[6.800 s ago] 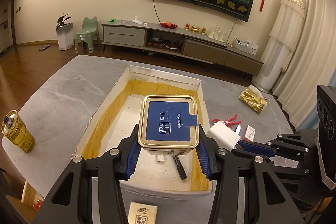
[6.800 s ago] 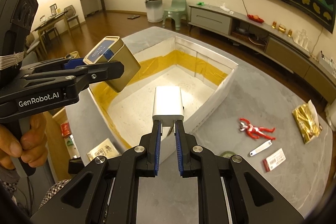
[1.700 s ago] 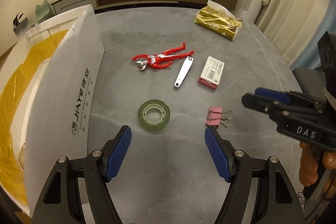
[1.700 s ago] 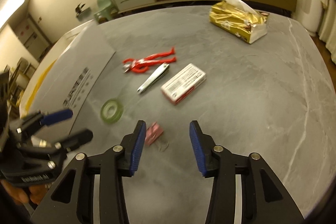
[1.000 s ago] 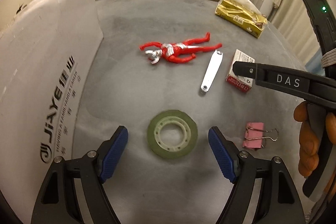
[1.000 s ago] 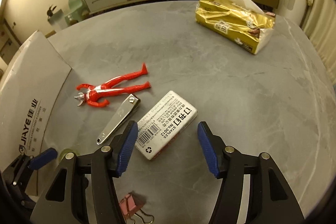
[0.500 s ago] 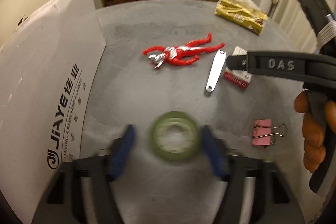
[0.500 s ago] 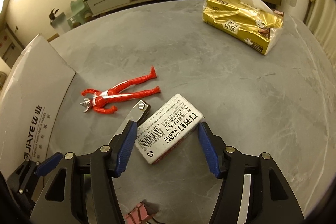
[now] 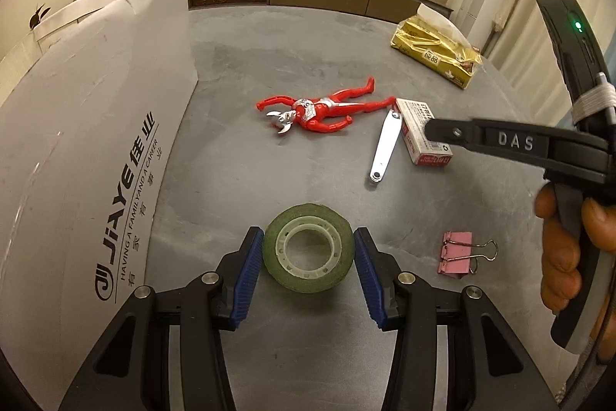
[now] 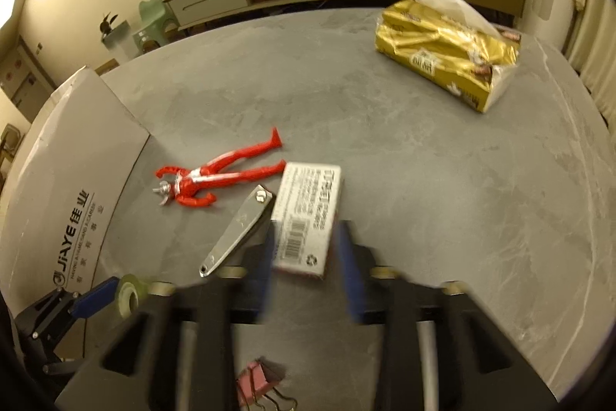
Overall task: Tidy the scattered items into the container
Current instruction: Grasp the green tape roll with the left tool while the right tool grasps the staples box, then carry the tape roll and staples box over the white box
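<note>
A green tape roll (image 9: 312,217) lies flat on the grey table (image 9: 269,45), and my left gripper (image 9: 308,257) is shut on it, blue pads against both sides. In the right wrist view a white staples box (image 10: 308,203) lies on the table with its near end between the blurred fingers of my right gripper (image 10: 306,257), which press on its two long sides. The left wrist view shows that gripper (image 9: 435,130) over the staples box (image 9: 414,114). The container's grey cardboard wall (image 9: 96,141) stands on the left; its inside is hidden.
A red toy figure (image 9: 319,110), a metal nail clipper (image 9: 385,145) and a pink binder clip (image 9: 456,253) lie loose on the table. A gold tissue pack (image 10: 442,60) sits at the far right. A hand (image 9: 562,249) holds the right gripper.
Both grippers came down to the table and closed: the left one on the tape roll, the right one on the staples box, which turned more upright between its fingers.
</note>
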Available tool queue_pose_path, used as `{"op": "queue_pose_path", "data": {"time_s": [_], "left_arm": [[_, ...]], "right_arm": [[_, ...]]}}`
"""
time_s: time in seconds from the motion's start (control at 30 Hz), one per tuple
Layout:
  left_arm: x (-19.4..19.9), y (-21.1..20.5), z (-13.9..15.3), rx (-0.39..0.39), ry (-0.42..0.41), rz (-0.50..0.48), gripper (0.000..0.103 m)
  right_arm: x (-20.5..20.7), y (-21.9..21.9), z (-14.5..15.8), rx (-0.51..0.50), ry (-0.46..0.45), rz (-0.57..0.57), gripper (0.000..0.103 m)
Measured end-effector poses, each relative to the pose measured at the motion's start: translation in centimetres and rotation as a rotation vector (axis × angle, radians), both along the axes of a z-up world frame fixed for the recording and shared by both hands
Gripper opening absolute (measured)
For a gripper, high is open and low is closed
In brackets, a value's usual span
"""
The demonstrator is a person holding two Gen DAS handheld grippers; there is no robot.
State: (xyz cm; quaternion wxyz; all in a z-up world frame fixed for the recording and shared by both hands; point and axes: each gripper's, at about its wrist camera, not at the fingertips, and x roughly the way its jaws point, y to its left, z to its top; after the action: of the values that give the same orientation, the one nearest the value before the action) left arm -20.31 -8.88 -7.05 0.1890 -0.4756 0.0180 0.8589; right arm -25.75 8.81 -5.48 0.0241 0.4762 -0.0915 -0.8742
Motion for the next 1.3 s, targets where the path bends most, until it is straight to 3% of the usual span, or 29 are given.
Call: {"op": "queue_pose_path", "data": {"time_s": [0.03, 0.23, 0.3, 0.77, 1.3], "left_arm": [[0.1, 0.0, 0.1, -0.001, 0.002, 0.000, 0.049], [0.5, 0.2, 0.2, -0.007, 0.015, -0.006, 0.049], [0.6, 0.1, 0.5, -0.007, 0.026, -0.005, 0.049], [2.0, 0.2, 1.2, 0.023, 0.026, -0.027, 0.049], [8.9, 1.3, 1.6, 0.047, 0.009, -0.049, 0.049]], "right_arm": [[-0.3, -0.3, 0.1, 0.024, 0.002, -0.004, 0.057], [-1.5, -1.6, -1.5, 0.114, -0.036, 0.022, 0.055], [-0.8, -1.2, -1.3, 0.101, -0.027, 0.015, 0.039], [5.6, 3.3, -0.8, -0.003, -0.021, -0.045, 0.039], [11.2, -0.4, 0.9, 0.008, -0.004, 0.053, 0.039]]}}
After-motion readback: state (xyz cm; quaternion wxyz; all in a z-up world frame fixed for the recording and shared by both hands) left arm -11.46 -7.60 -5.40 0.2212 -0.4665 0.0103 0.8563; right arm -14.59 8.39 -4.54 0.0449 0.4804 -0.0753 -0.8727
